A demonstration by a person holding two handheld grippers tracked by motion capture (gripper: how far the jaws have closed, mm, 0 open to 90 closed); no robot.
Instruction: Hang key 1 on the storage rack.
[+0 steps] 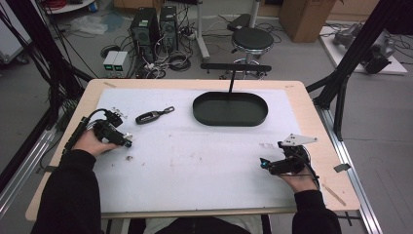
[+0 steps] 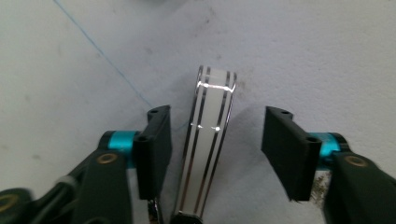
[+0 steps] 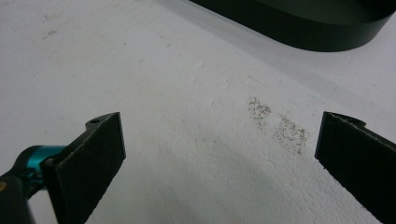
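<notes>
White mat [image 1: 195, 161] covers most of a wooden table [image 1: 311, 117], bare wood showing as a strip along each edge. Left gripper [image 1: 127, 142] sits near the left edge, pointing down at the mat; its jaws stand partly open on either side of a striped white-and-silver clip [image 2: 208, 140] lying between them, one pad just beside it, the other apart, neither pressing. Right gripper [image 1: 263, 163] rests near the front right corner, jaws wide with nothing but mat between them. Black key fob [image 1: 150, 117] lies just behind the left gripper. Oval black tray [image 1: 230, 119] sits toward the far edge, right of centre. Mat centre and front edge offer open room between the grippers.
</notes>
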